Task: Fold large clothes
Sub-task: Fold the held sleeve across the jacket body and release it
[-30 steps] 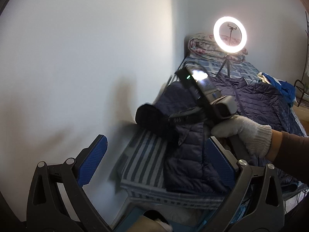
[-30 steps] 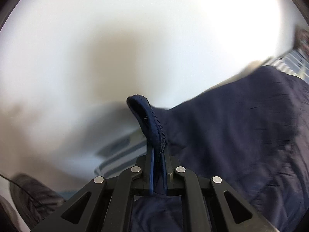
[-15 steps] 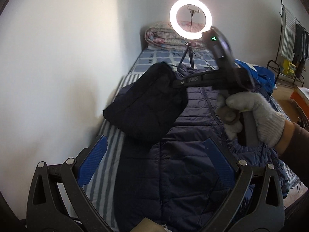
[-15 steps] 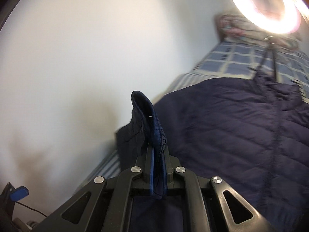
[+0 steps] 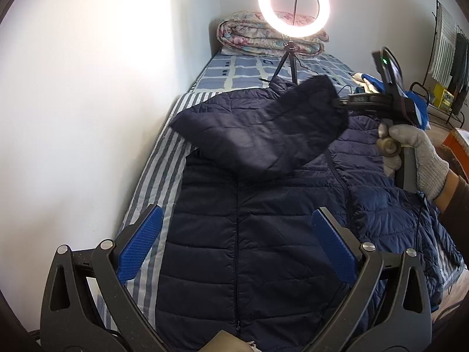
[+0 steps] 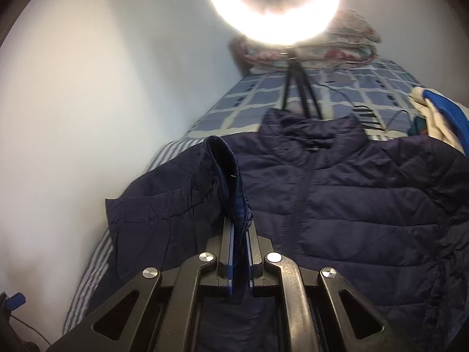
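Observation:
A navy quilted puffer jacket [image 5: 252, 249] lies front up on the bed, collar toward the far end; it also shows in the right wrist view [image 6: 366, 205]. My right gripper [image 6: 239, 228] is shut on the cuff of the jacket's left sleeve [image 6: 225, 173]. In the left wrist view it [image 5: 337, 102] holds the sleeve [image 5: 263, 129] in the air across the jacket's chest. My left gripper [image 5: 234, 246] is open and empty, hovering above the jacket's lower half.
A ring light on a tripod [image 5: 293, 3] stands on the bed [image 5: 164, 152] beyond the collar. A rolled floral quilt [image 5: 249, 35] lies at the headboard. A white wall [image 5: 88, 88] runs along the left. Blue and cream clothes [image 5: 366, 80] lie at the right.
My right gripper has swung the sleeve from the wall side to the right, across the jacket's chest. My left gripper has turned from the wall to face along the bed, still open.

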Tool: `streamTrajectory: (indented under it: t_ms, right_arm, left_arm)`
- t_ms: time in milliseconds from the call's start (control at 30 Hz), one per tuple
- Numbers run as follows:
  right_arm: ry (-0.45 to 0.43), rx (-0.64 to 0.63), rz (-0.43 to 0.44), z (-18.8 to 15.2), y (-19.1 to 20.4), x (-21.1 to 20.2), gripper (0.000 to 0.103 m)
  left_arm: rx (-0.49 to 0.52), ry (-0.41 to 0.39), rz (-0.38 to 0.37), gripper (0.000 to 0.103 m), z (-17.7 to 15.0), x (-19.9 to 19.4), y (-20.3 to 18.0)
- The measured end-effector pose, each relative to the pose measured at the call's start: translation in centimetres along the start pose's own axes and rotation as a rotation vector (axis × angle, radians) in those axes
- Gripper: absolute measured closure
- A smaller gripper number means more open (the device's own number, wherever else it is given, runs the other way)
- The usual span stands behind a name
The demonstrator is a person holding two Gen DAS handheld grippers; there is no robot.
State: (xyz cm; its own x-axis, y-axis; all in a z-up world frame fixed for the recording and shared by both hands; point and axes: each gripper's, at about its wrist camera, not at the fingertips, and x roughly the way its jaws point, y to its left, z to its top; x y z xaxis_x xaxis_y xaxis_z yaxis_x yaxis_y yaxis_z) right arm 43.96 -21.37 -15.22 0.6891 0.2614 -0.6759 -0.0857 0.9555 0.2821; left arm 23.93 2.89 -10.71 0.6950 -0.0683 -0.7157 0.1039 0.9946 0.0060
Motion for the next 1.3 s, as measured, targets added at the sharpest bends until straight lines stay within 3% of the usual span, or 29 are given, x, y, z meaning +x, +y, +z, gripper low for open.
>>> streamTrajectory:
  t_ms: [333, 533, 733, 900, 967, 1067, 1200, 1300]
  right_arm:
    - [-0.060, 0.157, -0.210, -2.6, -8.5, -0.8, 0.099]
    - [0.012, 0.285, -0.220, -3.7, -11.5, 0.9, 0.099]
    - [0.084, 0.342, -0.291, -5.2, -13.2, 2.7, 0.099]
    - [0.105, 0.309, -0.322, -5.4, -13.5, 3.2, 0.098]
    - [0.102, 0.273, -0.321, -5.3, -12.9, 2.8, 0.091]
    - [0.068, 0.239, -0.320, -5.1, -12.1, 0.8, 0.069]
    - [0.032, 0.207, -0.304, -5.0, -11.1, -2.7, 0.065]
    - [-0.004, 0.198, -0.294, -5.4, -10.6, -6.4, 0.054]
  left_arm:
    - [0.025, -0.009, 0.005, 0.000, 0.4, 0.7, -0.9]
    - [0.045, -0.021, 0.013, 0.000, 0.5, 0.6, -1.4]
    - [0.056, -0.031, 0.020, 0.000, 0.6, 0.3, -1.8]
    - [0.057, -0.038, 0.025, 0.000, 0.6, 0.1, -1.8]
    - [0.054, -0.042, 0.023, 0.000, 0.8, 0.0, -1.8]
    - [0.059, -0.066, 0.020, 0.000, 1.0, -0.6, -2.1]
    - [0.079, -0.097, 0.019, 0.000, 1.1, -1.5, -2.8]
    - [0.095, -0.115, 0.012, 0.000, 1.2, -2.0, -3.5]
